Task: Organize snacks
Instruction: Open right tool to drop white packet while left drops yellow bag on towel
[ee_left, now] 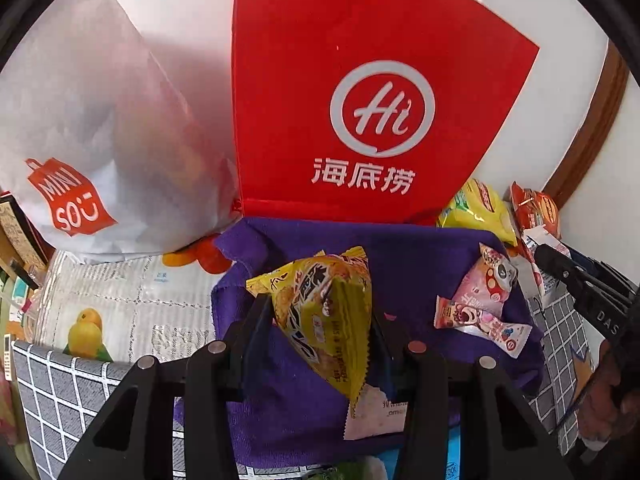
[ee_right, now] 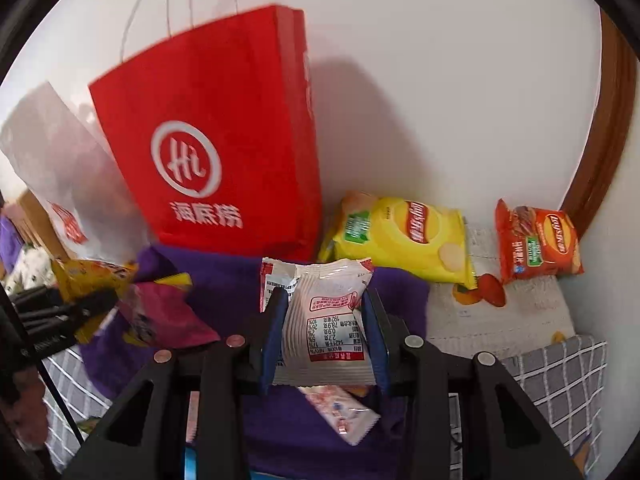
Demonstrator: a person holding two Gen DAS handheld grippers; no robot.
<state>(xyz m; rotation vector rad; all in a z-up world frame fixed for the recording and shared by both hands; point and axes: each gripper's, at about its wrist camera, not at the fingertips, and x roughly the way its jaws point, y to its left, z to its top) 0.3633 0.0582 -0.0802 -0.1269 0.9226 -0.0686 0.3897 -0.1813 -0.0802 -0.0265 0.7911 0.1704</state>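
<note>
Left claw (ee_left: 320, 316) is gripping a yellow crinkly snack packet (ee_left: 324, 312) above the purple cloth (ee_left: 420, 248); right claw (ee_right: 324, 320) is pinching a white sachet (ee_right: 324, 316), red paper bag (ee_right: 224, 152) crowding close behind

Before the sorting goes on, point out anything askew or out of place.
Nothing is spilled or torn. The purple cloth lies rumpled, with pink snack packets scattered across it. The red paper bag leans sideways. The two chip bags, yellow and orange, sit apart by the wall.

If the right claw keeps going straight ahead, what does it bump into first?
Probably the red paper bag. The right claw, shut on a white snack packet, points over the purple cloth toward it, though depth is uncertain.
</note>
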